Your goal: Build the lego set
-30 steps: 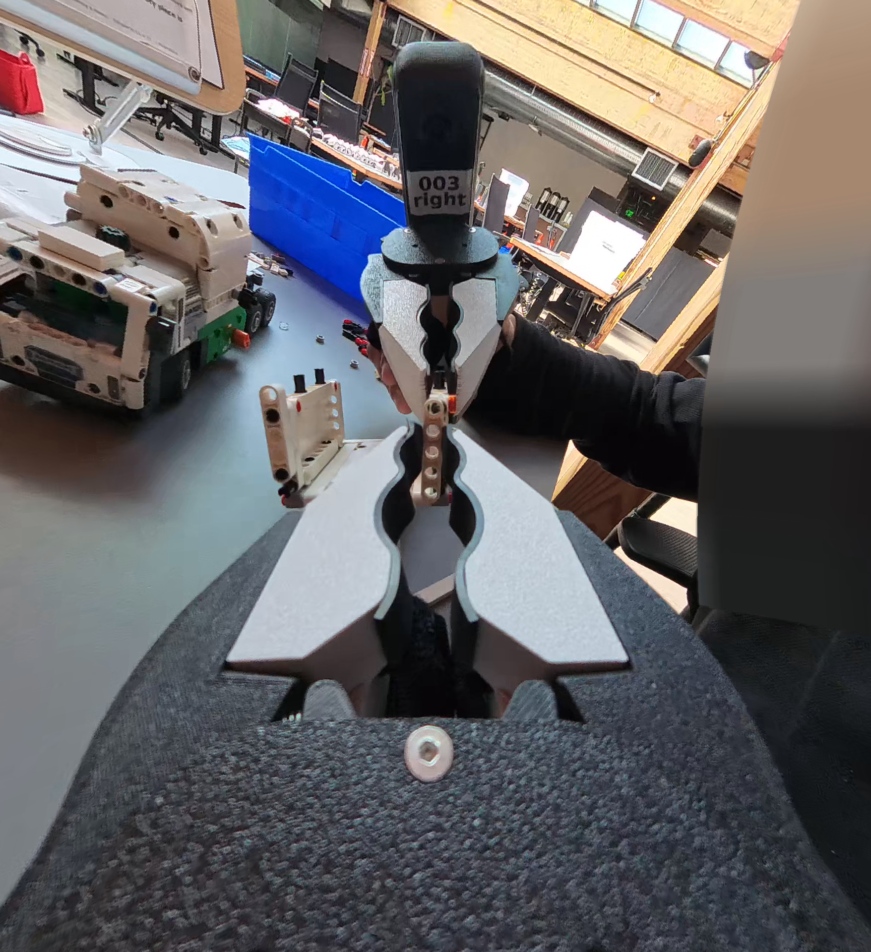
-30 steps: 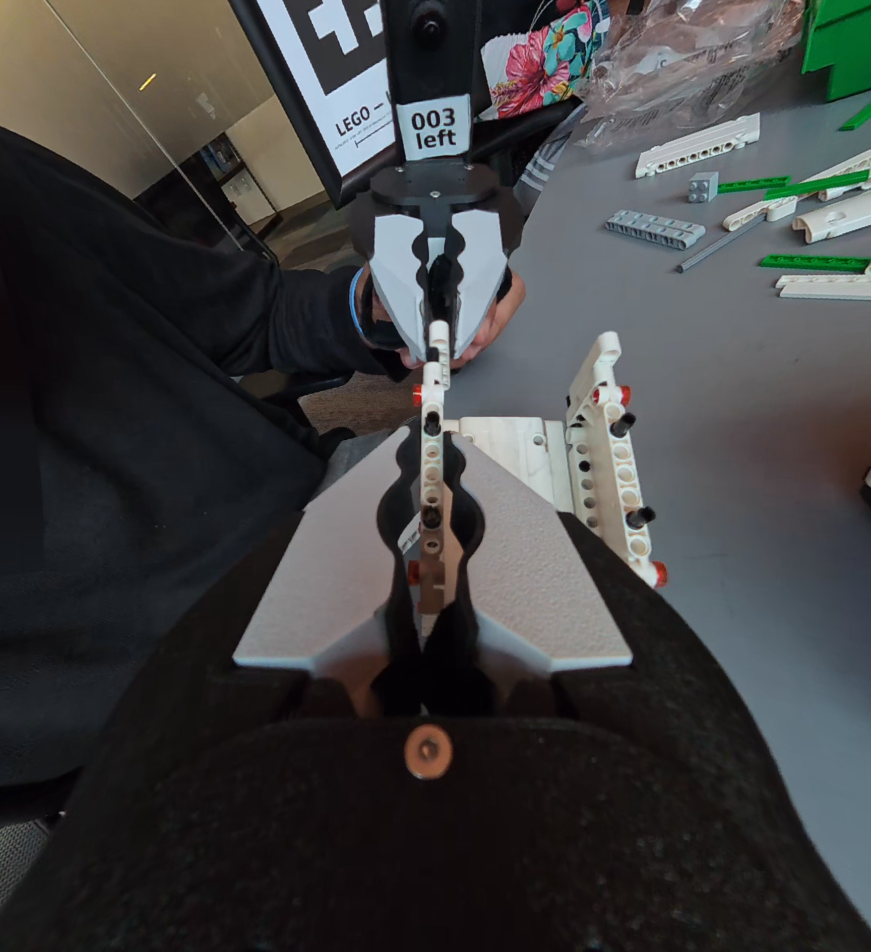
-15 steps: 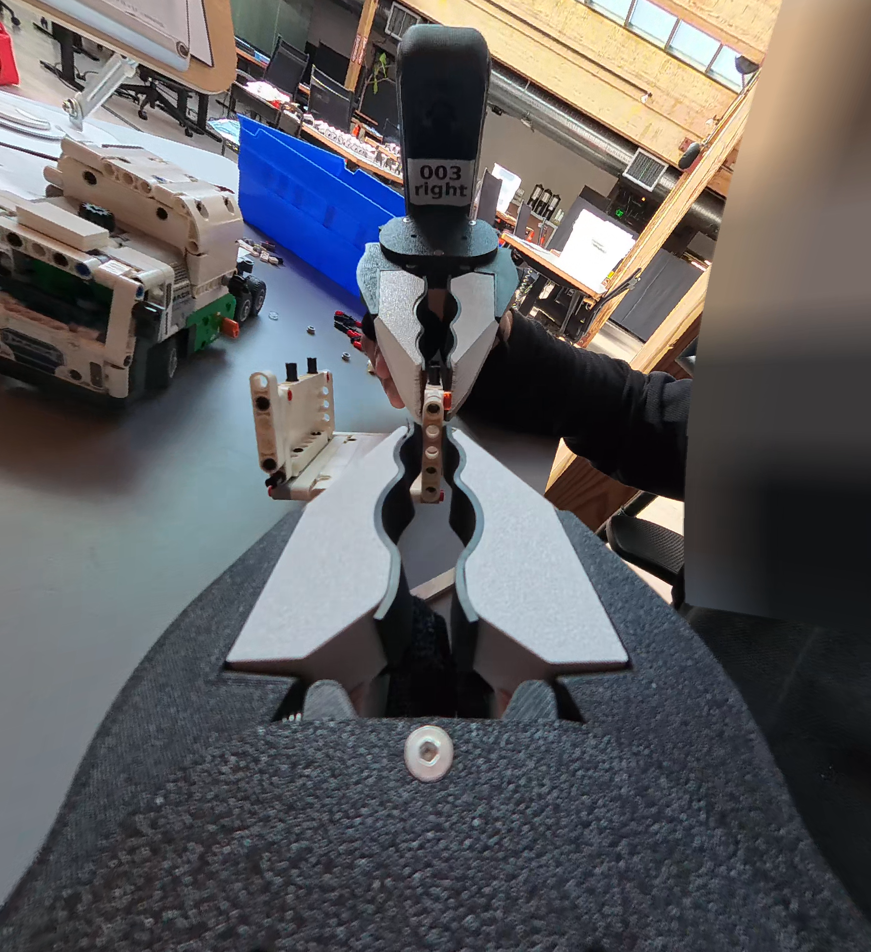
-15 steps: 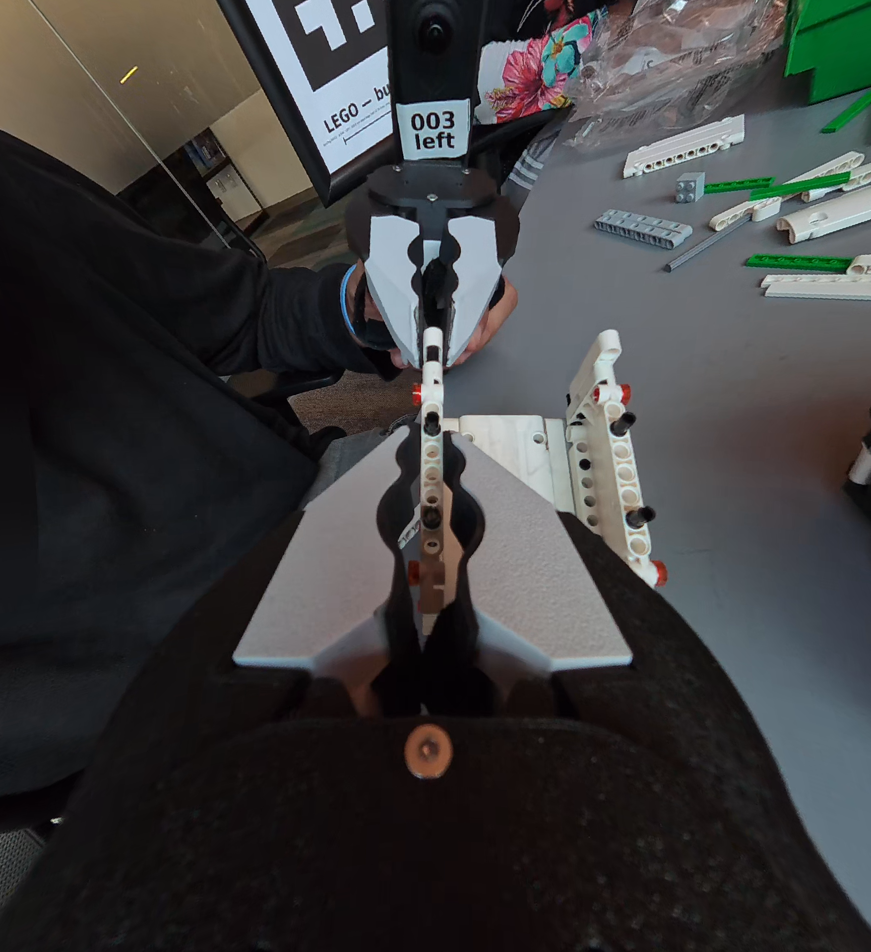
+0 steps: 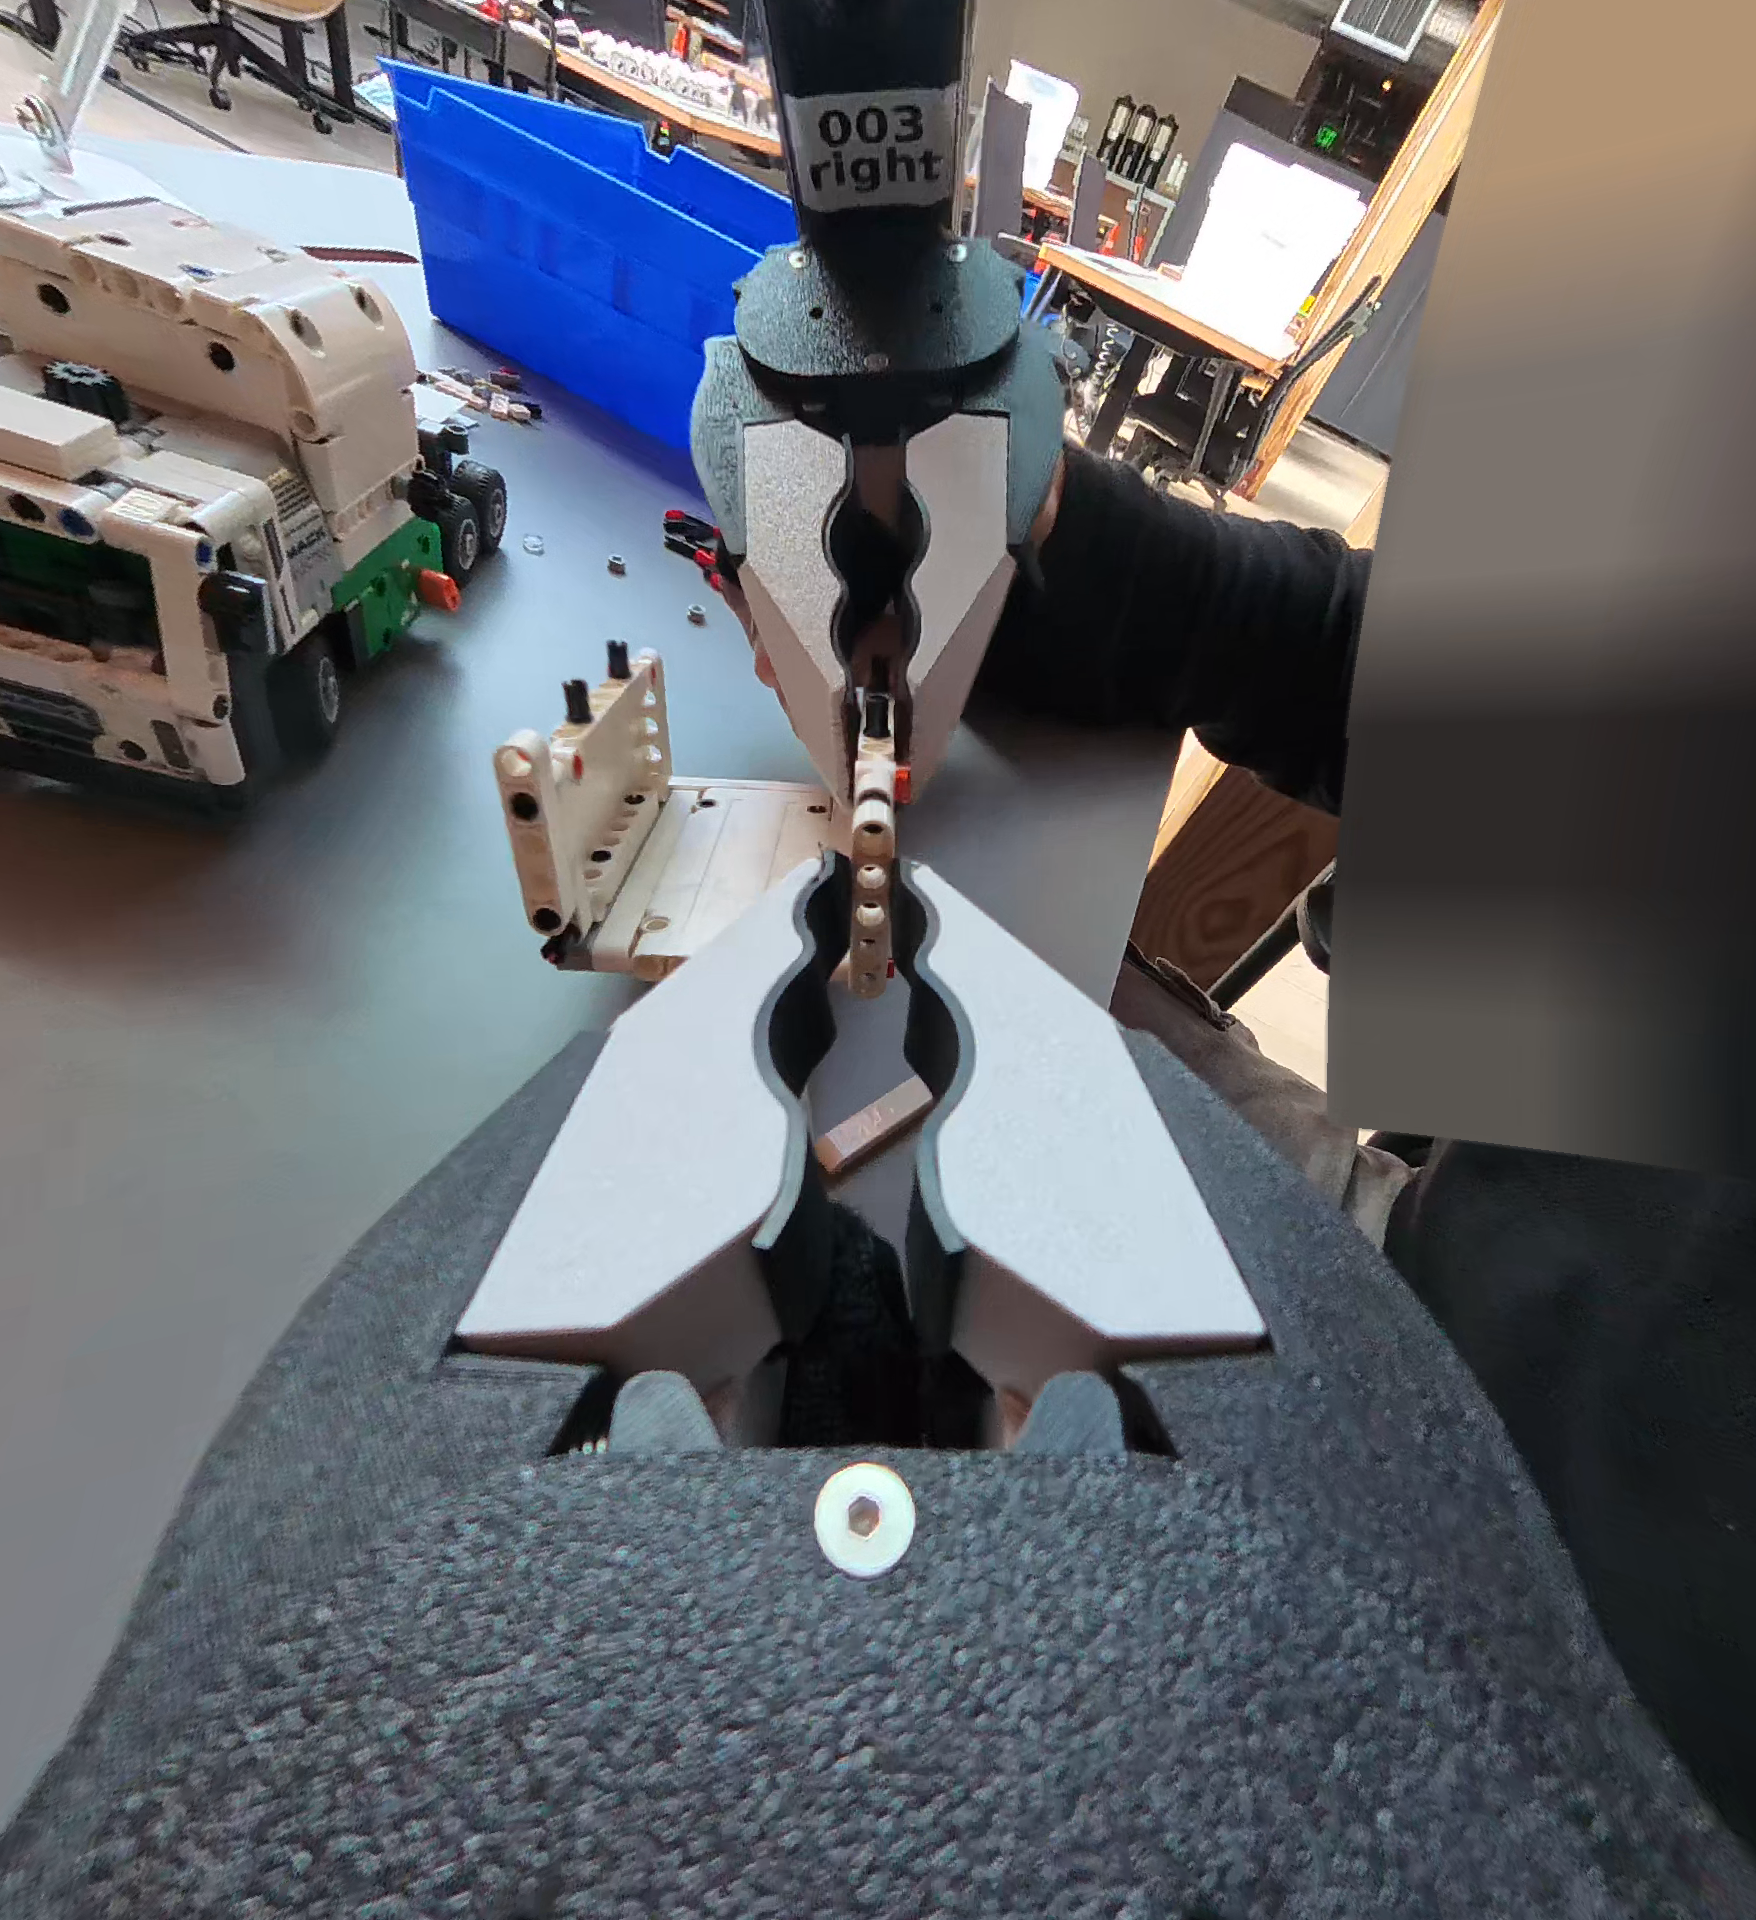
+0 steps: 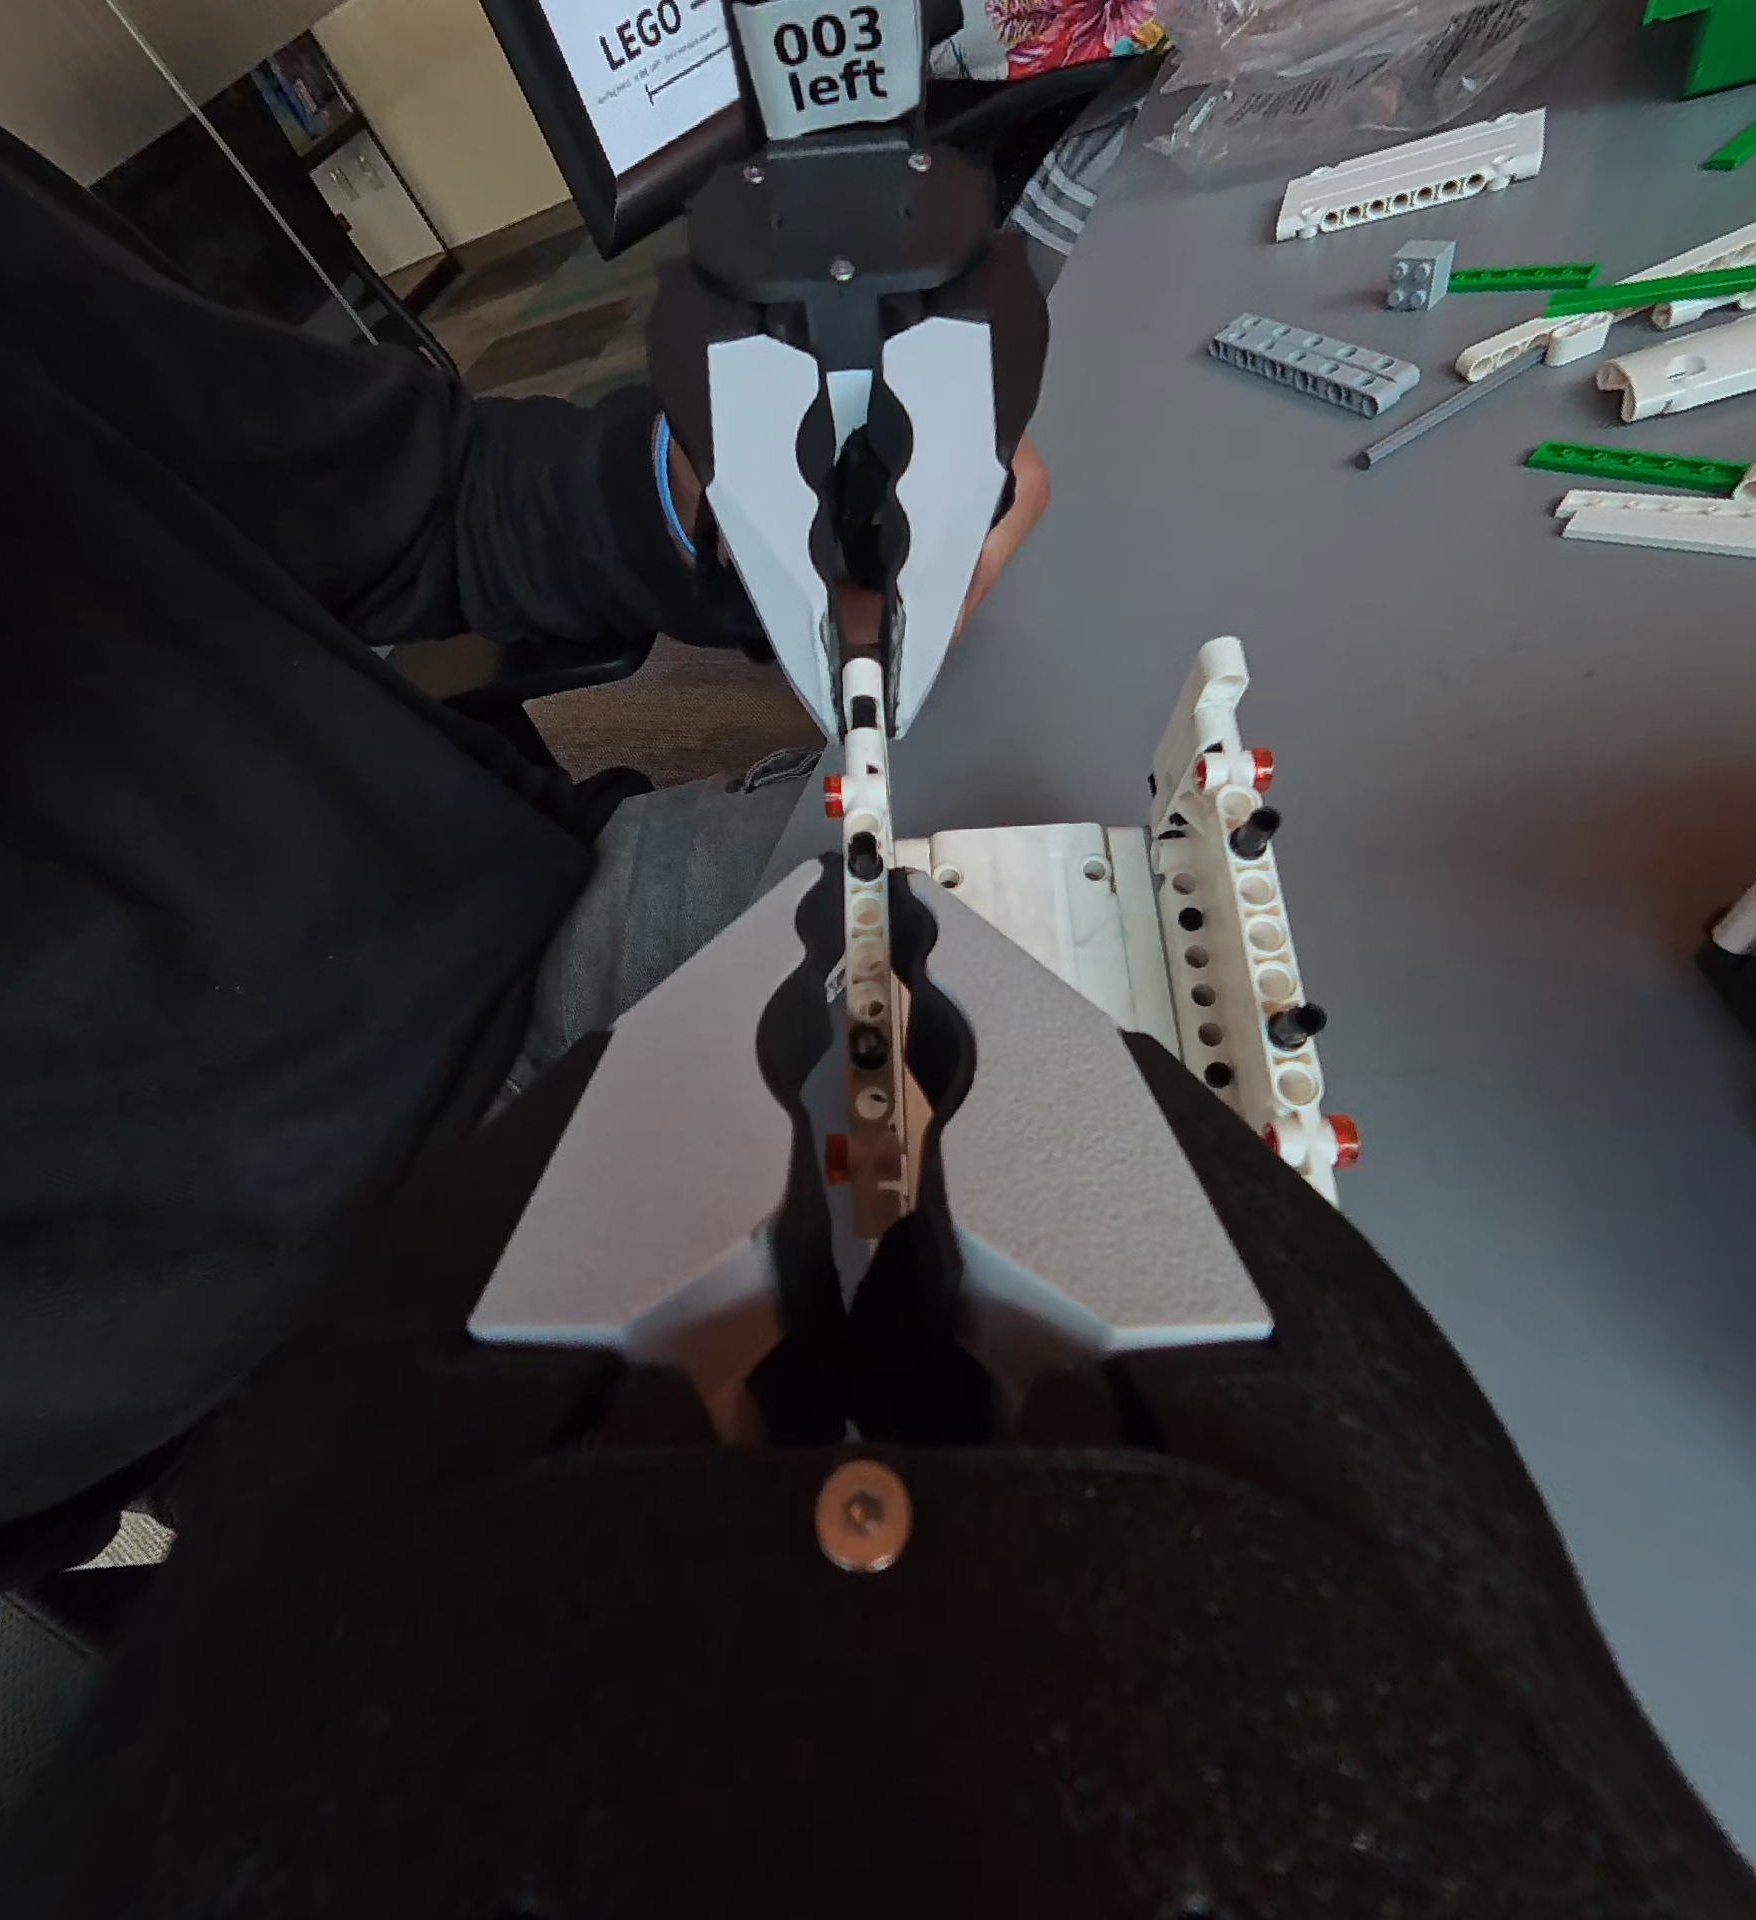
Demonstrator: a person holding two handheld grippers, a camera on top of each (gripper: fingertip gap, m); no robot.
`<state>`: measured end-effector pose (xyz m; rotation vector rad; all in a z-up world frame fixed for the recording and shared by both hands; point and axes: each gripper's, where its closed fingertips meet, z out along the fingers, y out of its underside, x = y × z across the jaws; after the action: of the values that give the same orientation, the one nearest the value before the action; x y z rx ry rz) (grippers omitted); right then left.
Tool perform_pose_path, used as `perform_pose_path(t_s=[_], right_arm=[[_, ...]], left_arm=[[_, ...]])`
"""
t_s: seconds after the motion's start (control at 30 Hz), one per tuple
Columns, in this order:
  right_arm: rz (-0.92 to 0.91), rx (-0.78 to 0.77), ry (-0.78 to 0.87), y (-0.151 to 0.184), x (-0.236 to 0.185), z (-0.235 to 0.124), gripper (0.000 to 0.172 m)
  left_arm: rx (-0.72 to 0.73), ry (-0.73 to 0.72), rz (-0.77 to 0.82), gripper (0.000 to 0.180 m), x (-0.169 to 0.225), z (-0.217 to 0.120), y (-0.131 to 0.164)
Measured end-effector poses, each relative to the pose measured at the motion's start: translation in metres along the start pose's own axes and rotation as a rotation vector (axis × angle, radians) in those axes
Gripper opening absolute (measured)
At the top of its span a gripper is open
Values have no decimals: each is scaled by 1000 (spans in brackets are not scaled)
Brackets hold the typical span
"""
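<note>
1. A dark grey table (image 5: 178, 1091) fills the foreground of an open workshop with timber beams and rows of desks. On it stand a white toy truck (image 5: 157, 499) and a blue bin (image 5: 562, 281).
2. A person in black sleeves holds both tools. A blurred patch covers the right side of the left wrist view, and the dark clothing swallows the left side of the right wrist view.
3. A flat white panel assembly (image 6: 1061, 914) lies on the table with an upright white holed side beam (image 6: 1238, 925). Both tools cover its near edge.
4. The left gripper (image 5: 869, 883) and right gripper (image 6: 869, 883) face each other, each closed tight on one end of the same white studded beam (image 5: 872, 862), which stands along the panel's edge by the table edge.
5. Only the right wrist view shows the loose white, grey and green pieces (image 6: 1580, 312) and a framed sign (image 6: 645, 94). Only the left shows the truck and bin.
</note>
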<state>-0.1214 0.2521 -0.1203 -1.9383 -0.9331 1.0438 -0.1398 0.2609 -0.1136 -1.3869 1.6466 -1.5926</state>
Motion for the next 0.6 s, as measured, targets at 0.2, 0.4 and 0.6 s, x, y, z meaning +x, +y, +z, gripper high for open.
perform_pose_path(t_s=[0.2,0.4,0.6], right_arm=[[-12,-39,-7,6,-2,3,6],[-5,-45,5,7,-1,4,6],[-16,-63,17,11,2,5,6]], left_arm=[[-53,24,18,6,3,2,7],[-76,10,17,6,1,3,11],[-116,-22,36,6,-1,7,17]])
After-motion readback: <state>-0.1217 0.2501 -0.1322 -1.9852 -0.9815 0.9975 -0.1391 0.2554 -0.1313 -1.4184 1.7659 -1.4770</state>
